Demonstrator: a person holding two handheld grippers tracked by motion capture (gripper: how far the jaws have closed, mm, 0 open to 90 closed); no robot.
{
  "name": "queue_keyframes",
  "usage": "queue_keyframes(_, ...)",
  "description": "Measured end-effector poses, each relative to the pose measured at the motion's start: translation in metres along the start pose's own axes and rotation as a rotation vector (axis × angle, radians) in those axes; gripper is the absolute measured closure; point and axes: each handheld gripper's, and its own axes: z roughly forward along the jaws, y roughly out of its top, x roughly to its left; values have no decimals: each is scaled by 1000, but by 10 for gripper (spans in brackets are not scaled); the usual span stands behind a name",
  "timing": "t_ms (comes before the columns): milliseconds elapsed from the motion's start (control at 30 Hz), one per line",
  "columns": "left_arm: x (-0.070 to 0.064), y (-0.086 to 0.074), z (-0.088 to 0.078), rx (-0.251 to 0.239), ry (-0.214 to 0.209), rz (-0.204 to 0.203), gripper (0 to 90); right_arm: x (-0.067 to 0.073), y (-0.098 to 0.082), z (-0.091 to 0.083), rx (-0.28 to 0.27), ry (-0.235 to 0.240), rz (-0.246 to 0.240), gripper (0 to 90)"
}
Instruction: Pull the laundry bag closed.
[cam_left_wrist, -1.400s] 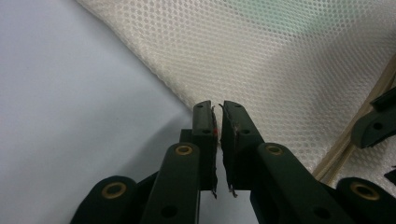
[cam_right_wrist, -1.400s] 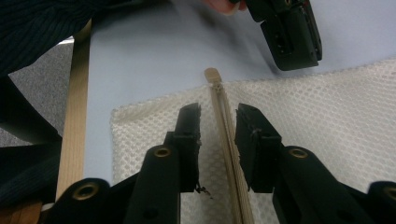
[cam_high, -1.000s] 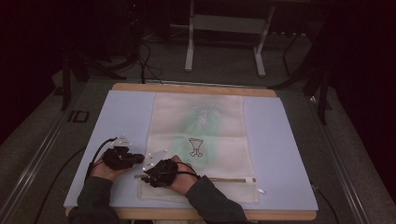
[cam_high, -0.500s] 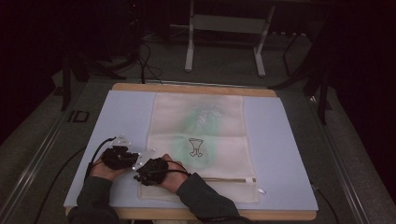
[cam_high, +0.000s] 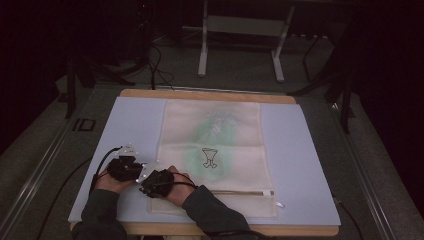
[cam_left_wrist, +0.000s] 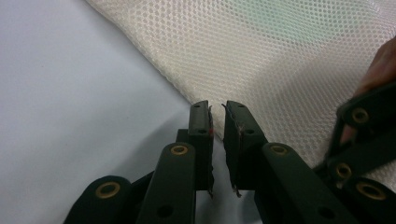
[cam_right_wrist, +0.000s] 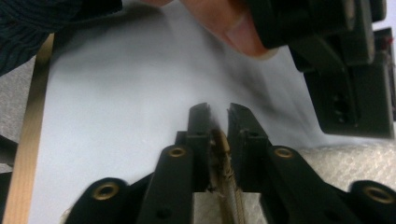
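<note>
My right gripper (cam_right_wrist: 218, 109) has its jaws nearly together; they have just been closing, and a tan zipper strip (cam_right_wrist: 227, 179) at the mesh bag's edge sits pinched between them. Ahead of these jaws lies the pale blue mat (cam_right_wrist: 116, 107); off to their left runs the wooden table edge (cam_right_wrist: 29, 140), with grey floor beyond it. Upper right of them, close by, is my left gripper and a fingertip of that hand.

My left gripper (cam_left_wrist: 217, 108) has its jaws narrowly parted, nothing between them that I can see; the tips sit just at the bag's border, over the mat. The mesh bag (cam_left_wrist: 280, 56) spreads ahead and to the right of these jaws: cream honeycomb netting with a faint green tint far ahead.

From the high view: both grippers sit side by side at the bag's near left corner, left gripper (cam_high: 124, 168) just off the fabric, right gripper (cam_high: 156, 182) on it. The bag (cam_high: 220, 125) lies flat on the mat (cam_high: 310, 165), running away from my hands, the zipper line (cam_high: 235, 192) stretching rightward from the right gripper. Through the mesh I see a green blur and a small dark goblet-like figure (cam_high: 210, 157); I cannot tell whether it is printed or inside. Past the table: dim room, grey floor, cables, a metal stand's legs (cam_high: 240, 45)
</note>
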Motion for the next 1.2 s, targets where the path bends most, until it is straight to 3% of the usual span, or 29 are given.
queue_keyframes(100, 0, 0, -1, -3, 3, 0, 810, 1, 1, 0, -9, -13, -3, 812)
queue_keyframes(333, 1, 0, -2, -16, 6, -8, 810, -3, -2, -11, -102, 3, 41, 814)
queue_keyframes(467, 1, -1, -3, -19, 6, -11, 810, -4, -6, -18, -119, 7, 44, 813)
queue_keyframes(733, 0, -1, -2, -15, 2, -7, 810, -8, -18, -32, -124, 23, 73, 811)
queue_keyframes(933, -1, -1, -1, -11, -2, -4, 810, -12, -29, -31, -113, 48, 111, 803)
queue_keyframes(1200, -2, 0, 0, -6, -11, 0, 810, -15, -30, -26, -79, 69, 138, 783)
